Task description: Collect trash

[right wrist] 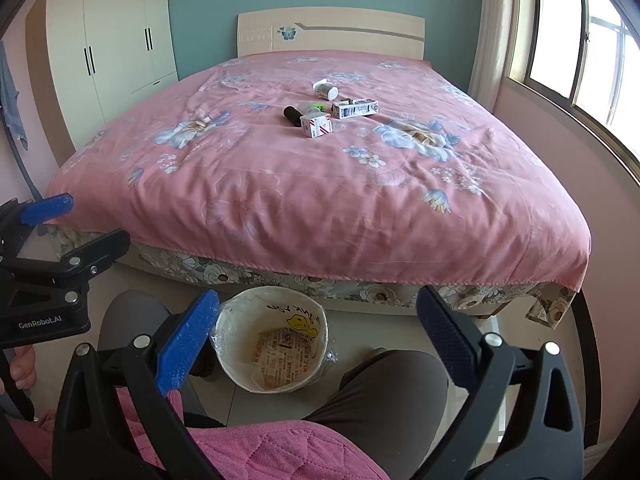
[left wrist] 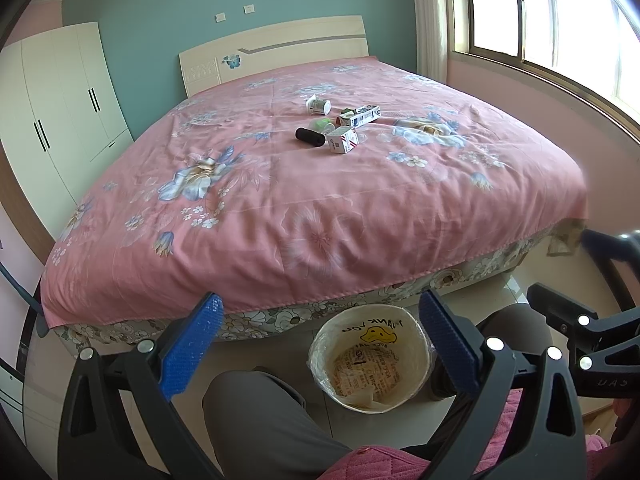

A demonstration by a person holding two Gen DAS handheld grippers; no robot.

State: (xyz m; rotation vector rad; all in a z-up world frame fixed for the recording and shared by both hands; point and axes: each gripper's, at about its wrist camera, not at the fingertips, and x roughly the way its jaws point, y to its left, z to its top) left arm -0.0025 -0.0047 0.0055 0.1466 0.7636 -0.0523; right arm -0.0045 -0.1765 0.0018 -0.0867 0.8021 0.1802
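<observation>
Both grippers held wide apart and empty above a lined bin at the foot of a bed strewn with trash.

The green item (left wrist: 323, 124) behind the black cylinder (left wrist: 309, 137) is half hidden and hard to identify; small print on the cartons is unreadable. The trash sits at 12 o'clock mid-bed on the pink floral cover (left wrist: 320, 208): a white cup (left wrist: 318, 104) on its side, a long carton (left wrist: 360, 115), and a small red-striped carton (right wrist: 316, 125). Only the right wrist view shows the left gripper's (right wrist: 316, 320) neighbour from outside, at 9 o'clock, with fingers of a hand (right wrist: 22, 364) on its handle; the left view catches the right gripper (left wrist: 600, 276) at 3 o'clock, cut off by the edge. The left gripper (left wrist: 320, 320) has its blue pads spread, the bin (left wrist: 320, 344) at 6 o'clock between the person's knees.
</observation>
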